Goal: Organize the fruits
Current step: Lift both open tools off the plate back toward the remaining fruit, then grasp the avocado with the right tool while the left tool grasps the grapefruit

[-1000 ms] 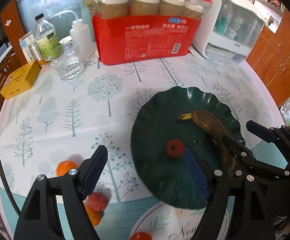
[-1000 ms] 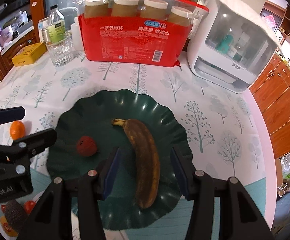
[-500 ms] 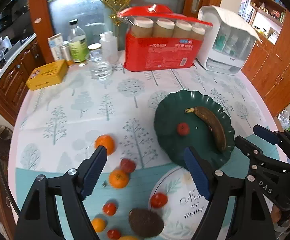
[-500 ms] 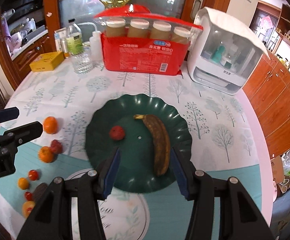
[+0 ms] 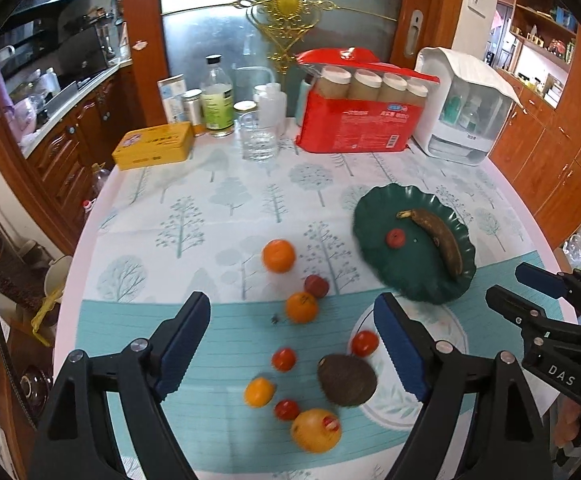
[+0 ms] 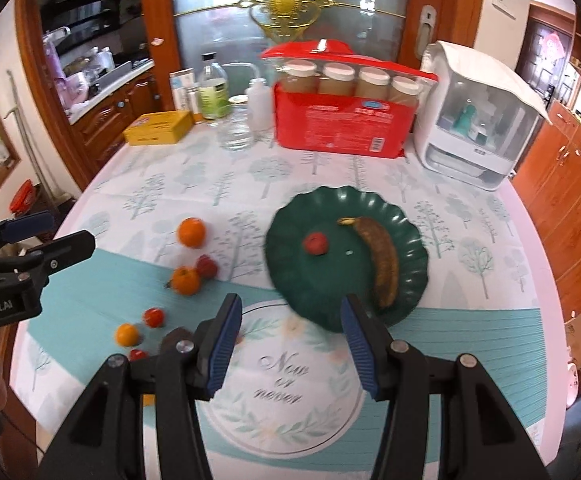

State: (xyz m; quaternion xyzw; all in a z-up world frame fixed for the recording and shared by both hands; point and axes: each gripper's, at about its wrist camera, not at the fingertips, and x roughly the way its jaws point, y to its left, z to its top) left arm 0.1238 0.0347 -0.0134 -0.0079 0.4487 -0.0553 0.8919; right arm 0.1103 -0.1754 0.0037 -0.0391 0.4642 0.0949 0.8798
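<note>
A dark green scalloped plate [image 5: 374, 208] holds a brown banana [image 5: 438, 236] and a small red fruit [image 5: 395, 238]. Loose on the cloth to its left lie an orange [image 5: 278, 255], a second orange [image 5: 301, 307], a red fruit [image 5: 316, 286], small tomatoes [image 5: 283, 359], a dark avocado [image 5: 346, 379] and a yellow fruit [image 5: 316, 430]. My left gripper [image 5: 290, 304] hovers above these, its jaws opening with nothing between them. My right gripper [image 6: 291, 308] hangs open and empty above the near rim of the plate [image 6: 370, 196], with the banana [image 6: 378, 260] beyond it.
Along the back stand a red pack of paper cups [image 5: 354, 128], a white covered box [image 5: 466, 108], a glass [image 5: 258, 140], bottles [image 5: 216, 100] and a yellow tin [image 5: 154, 144]. Wooden cabinets [image 5: 562, 152] stand to the right. The round table's edge [image 5: 70, 280] curves at the left.
Both grippers have pulled back and up from the plate, so the loose fruits and more of the table have come into view. The left jaws stand a little wider.
</note>
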